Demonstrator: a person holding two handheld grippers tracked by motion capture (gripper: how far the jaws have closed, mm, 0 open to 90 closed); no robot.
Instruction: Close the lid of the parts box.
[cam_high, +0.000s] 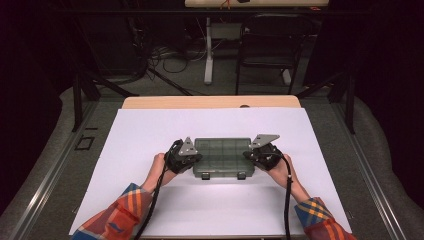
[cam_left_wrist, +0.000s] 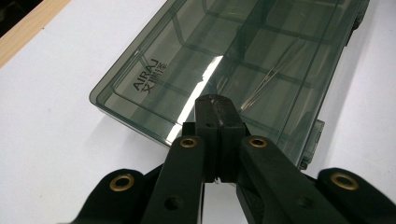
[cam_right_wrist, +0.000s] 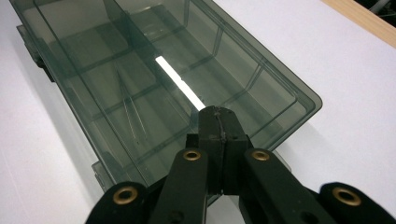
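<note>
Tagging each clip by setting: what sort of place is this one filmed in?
Probably a lab or recording studio, not a home. A white sheet covers the table, dark drapes surround it, and cables trail on the floor behind near a chair. A smoky plastic box is the sole prop.
</note>
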